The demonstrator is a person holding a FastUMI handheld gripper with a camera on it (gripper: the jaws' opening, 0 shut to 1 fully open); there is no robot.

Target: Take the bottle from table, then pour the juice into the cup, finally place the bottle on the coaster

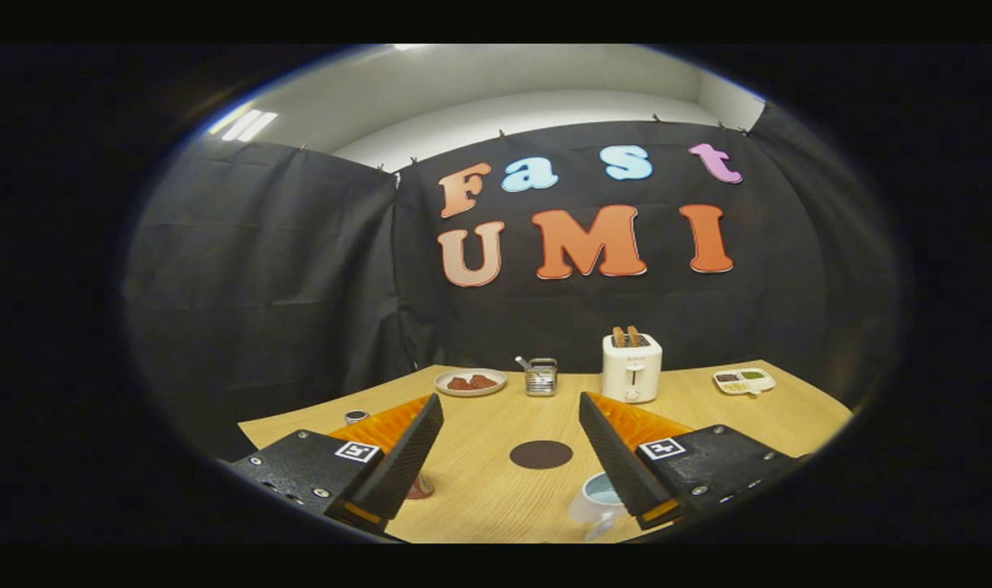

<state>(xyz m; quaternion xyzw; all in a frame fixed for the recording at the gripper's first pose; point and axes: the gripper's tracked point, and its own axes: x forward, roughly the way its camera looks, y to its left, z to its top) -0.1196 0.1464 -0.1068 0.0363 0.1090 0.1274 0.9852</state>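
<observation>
Fingers of the gripper [512, 457] stand wide apart above the pale wooden table [496, 506], with nothing held between them. Between the two fingers, a little further out on the table, lies the round dark brown coaster [541, 454], flat and bare. Just at the near end of the right finger sits the white cup [595, 498], its pale bluish inside showing and its handle pointing toward the near side; the finger partly covers it. Beside the near end of the left finger a small reddish-brown rounded shape [420, 487] peeks out from behind it, mostly hidden, and I cannot tell whether it belongs to the bottle. Far out on the table, near the black cloth wall, stands a white toaster [631, 367] with two brown slices sticking up from its slots. To its left is a small metal wire basket [540, 377] with a utensil leaning out of it, and further left a round pale plate [470, 382] carrying reddish pieces of food. To the far right lies a white divided dish [744, 380] with dark and green contents. On the left side of the table, beyond the left finger, sits a small round dark tin [356, 416].
</observation>
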